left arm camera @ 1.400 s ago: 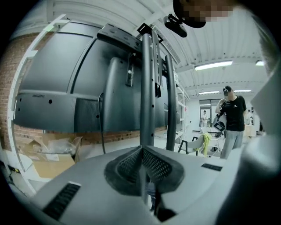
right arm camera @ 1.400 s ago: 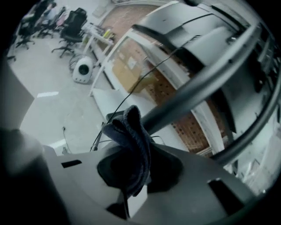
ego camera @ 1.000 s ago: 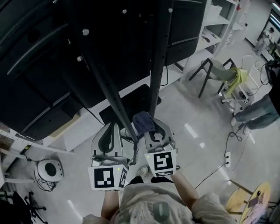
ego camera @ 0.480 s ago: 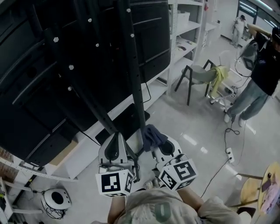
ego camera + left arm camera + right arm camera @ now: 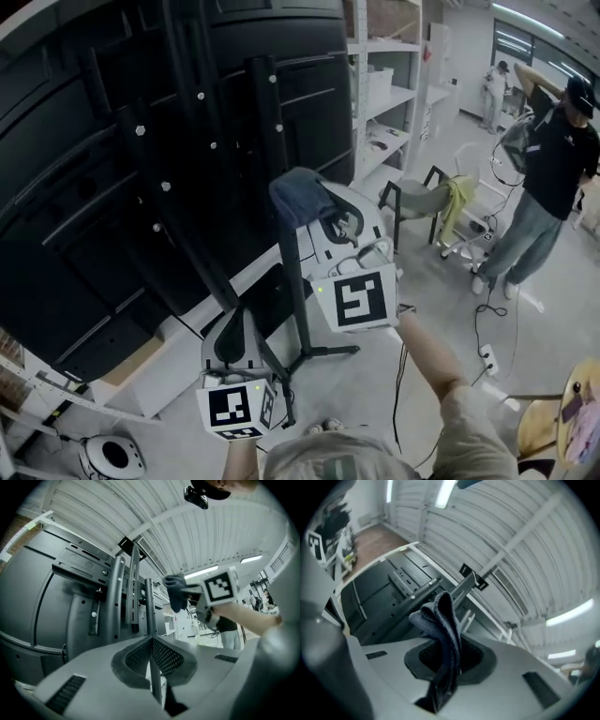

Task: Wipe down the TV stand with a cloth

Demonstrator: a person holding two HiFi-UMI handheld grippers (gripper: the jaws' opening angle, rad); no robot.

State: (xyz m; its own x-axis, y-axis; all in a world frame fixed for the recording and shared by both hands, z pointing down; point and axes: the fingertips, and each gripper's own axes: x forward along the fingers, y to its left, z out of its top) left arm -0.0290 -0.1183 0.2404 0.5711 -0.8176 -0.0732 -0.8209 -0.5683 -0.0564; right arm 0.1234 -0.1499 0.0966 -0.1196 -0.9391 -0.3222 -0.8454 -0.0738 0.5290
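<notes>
The black TV stand (image 5: 267, 122) rises in front of me with a large black screen back (image 5: 84, 187) on it. My right gripper (image 5: 323, 217) is raised beside the thin upright post (image 5: 291, 272) and is shut on a dark blue cloth (image 5: 295, 192). The cloth (image 5: 440, 634) hangs bunched from its jaws, close to the stand's rails (image 5: 417, 590). My left gripper (image 5: 239, 323) stays low and is shut on the slanted stand pole (image 5: 149, 606), which runs up out of its jaws. The left gripper view also shows the cloth (image 5: 174, 590) up high.
A person (image 5: 548, 178) stands at the right, near a chair (image 5: 422, 202) with a yellow garment. White shelves (image 5: 389, 103) lie behind the stand. The post's foot (image 5: 319, 354) and a cable with a power strip (image 5: 487, 356) are on the floor, and a round device (image 5: 112, 455) sits at bottom left.
My right gripper has lifted the cloth from low by the stand's foot to high beside the upright post. The left gripper stayed low on the pole. The head view tilted up.
</notes>
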